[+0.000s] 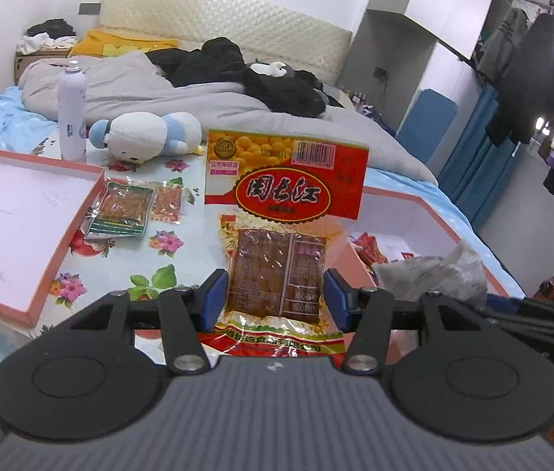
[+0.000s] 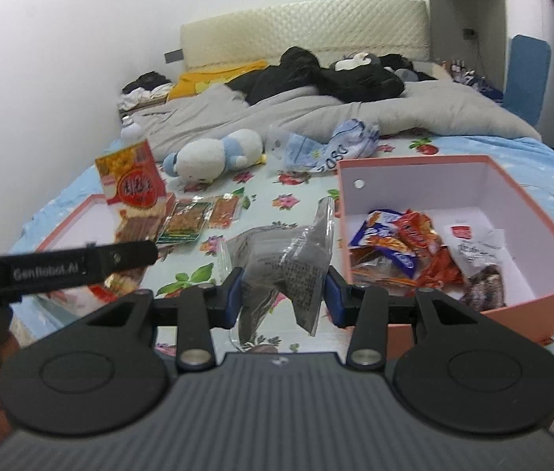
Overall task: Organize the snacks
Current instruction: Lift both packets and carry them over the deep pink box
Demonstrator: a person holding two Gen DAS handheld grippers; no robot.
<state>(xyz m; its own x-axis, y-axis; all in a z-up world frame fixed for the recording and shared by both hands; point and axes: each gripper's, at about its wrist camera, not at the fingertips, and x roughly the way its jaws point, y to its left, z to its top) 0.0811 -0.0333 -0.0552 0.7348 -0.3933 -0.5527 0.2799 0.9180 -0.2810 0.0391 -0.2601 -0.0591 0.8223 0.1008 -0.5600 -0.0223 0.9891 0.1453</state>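
Left gripper (image 1: 275, 294) clamps red tofu packet (image 1: 283, 212): light, floppy, slick; hold lower edge | right gripper (image 2: 283, 294) clamps crinkly grey pouch (image 2: 288, 263); box (image 2: 543, 212) right

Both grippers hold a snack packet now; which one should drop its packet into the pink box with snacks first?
Right, probably. The right gripper holds the grey crinkled plastic packet directly beside the open pink cardboard box. The left gripper, gripping the red-and-yellow tofu snack packet, sits farther from it, nearer the pink lid.
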